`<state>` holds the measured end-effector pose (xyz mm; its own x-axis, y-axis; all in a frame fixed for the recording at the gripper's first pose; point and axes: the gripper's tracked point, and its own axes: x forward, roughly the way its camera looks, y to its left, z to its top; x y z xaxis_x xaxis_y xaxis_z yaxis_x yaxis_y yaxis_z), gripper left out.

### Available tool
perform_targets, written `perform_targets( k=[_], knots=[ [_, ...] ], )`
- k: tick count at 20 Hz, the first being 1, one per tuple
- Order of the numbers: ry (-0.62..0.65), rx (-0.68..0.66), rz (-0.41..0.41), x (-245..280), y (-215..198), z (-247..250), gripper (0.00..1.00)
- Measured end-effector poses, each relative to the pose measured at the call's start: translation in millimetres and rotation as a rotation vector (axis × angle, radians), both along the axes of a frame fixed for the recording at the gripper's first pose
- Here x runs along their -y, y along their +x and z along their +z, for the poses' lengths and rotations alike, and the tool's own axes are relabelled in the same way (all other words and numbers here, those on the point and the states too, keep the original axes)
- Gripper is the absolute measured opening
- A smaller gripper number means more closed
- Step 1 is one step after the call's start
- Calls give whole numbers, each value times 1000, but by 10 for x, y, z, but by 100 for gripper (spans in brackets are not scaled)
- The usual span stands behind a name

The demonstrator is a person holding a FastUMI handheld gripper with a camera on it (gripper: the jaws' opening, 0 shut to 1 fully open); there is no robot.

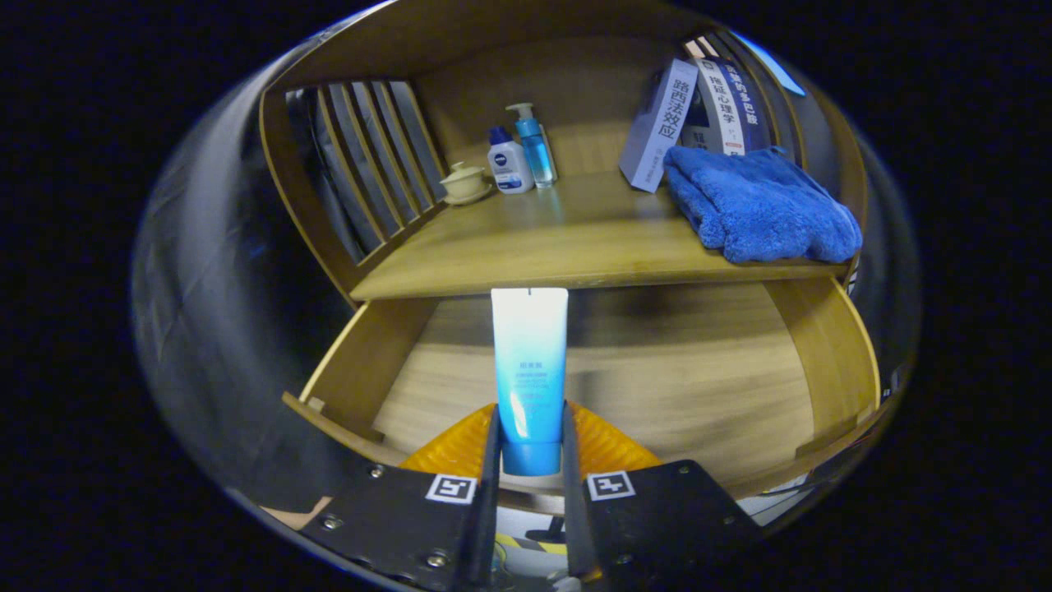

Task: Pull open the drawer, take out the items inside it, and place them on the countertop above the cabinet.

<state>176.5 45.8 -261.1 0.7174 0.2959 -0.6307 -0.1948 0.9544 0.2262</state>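
A blue-and-white tube [529, 362] with a blue cap stands upright between my fingers, and my gripper [530, 436] is shut on its lower part. It hangs above the open wooden drawer [674, 386], whose visible floor is bare. The tube's flat top reaches the front edge of the wooden countertop [542, 247] just beyond.
On the countertop lie a folded blue towel [760, 205] at the right with two books [686, 115] leaning behind it. At the back stand a small white bottle [509, 163], a blue pump bottle [536, 148] and a lidded cup [464, 181]. A slatted wooden side [370, 156] rises on the left.
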Motion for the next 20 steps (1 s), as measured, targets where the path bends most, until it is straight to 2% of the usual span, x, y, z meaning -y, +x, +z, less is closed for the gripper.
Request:
perform_targets(
  k=[5, 9, 11, 13, 17, 20],
  knots=[
    [54, 104, -83, 98, 59, 326, 35],
    [-28, 267, -106, 118, 350, 735, 34],
    [-100, 319, -147, 131, 601, 876, 34],
    [-158, 318, -159, 35, 888, 894, 34],
    [-176, 242, -163, -203, 1334, 616, 34],
    [-204, 206, -173, -248, 1522, 429, 34]
  ],
)
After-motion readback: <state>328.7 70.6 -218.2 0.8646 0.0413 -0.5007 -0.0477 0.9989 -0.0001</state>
